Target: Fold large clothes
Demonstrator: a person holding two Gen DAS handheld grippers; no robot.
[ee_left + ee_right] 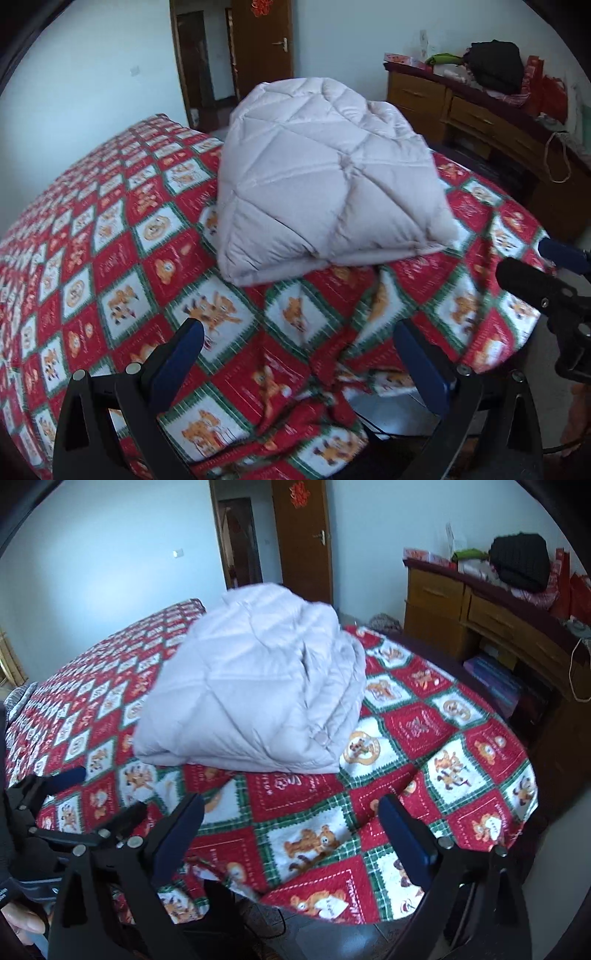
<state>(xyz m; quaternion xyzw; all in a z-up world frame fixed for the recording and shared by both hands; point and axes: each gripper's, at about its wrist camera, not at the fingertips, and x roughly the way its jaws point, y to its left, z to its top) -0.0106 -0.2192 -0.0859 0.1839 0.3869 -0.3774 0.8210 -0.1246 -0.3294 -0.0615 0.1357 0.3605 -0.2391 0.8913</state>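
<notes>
A pale quilted puffer coat (325, 177) lies folded into a thick bundle on the bed; it also shows in the right wrist view (255, 698). My left gripper (299, 332) is open and empty, held near the bed's foot edge, short of the bundle. My right gripper (291, 805) is open and empty, also back from the bundle above the bed's corner. The right gripper shows at the right edge of the left wrist view (554, 280), and the left gripper at the left edge of the right wrist view (51, 786).
The bed is covered by a red, green and white cartoon-print blanket (110, 229), bunched at the near edge (310, 373). A wooden desk with drawers (480, 616) stands right, piled with bags and a black garment (521, 559). A brown door (303, 535) is behind.
</notes>
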